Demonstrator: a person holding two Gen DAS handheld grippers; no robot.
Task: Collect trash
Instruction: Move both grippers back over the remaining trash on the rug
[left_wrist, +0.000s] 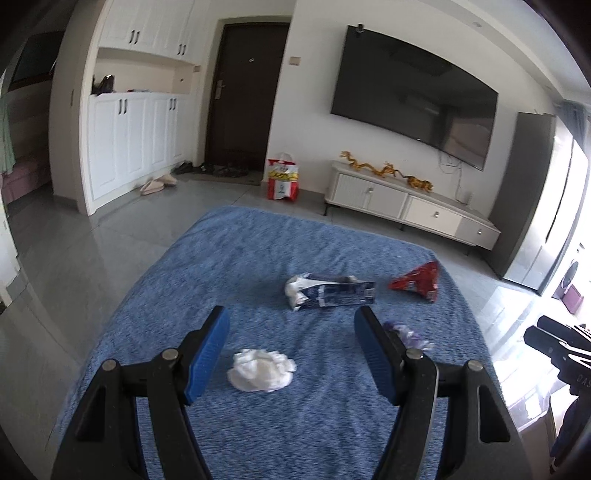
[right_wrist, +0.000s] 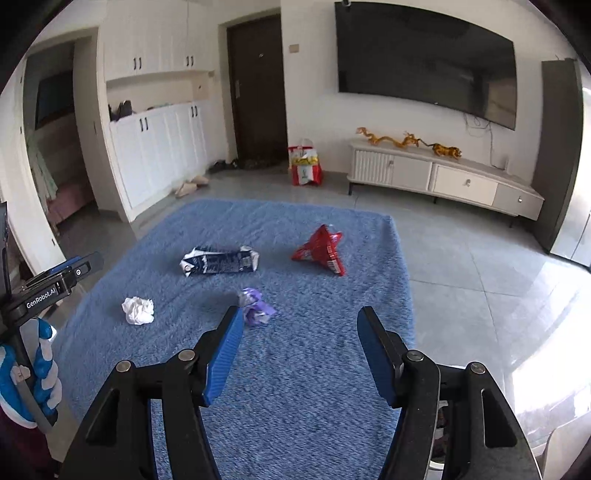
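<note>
Several pieces of trash lie on a blue rug (left_wrist: 258, 258) (right_wrist: 314, 369). A crumpled white tissue (left_wrist: 261, 370) (right_wrist: 137, 310) lies just ahead of my open left gripper (left_wrist: 291, 321), between its fingers. A crushed blue-and-white carton (left_wrist: 330, 290) (right_wrist: 219, 261) lies mid-rug. A red snack wrapper (left_wrist: 417, 280) (right_wrist: 322, 250) lies to its right. A purple wrapper (left_wrist: 406, 334) (right_wrist: 255, 306) lies by the left fingertip of my open, empty right gripper (right_wrist: 301, 319).
A white TV cabinet (left_wrist: 410, 206) (right_wrist: 443, 177) stands under a wall TV (right_wrist: 424, 59). A red shopping bag (left_wrist: 282, 181) (right_wrist: 304, 166) stands on the grey tile floor beside a dark door (right_wrist: 258, 92). Slippers (left_wrist: 159, 182) lie by white cupboards.
</note>
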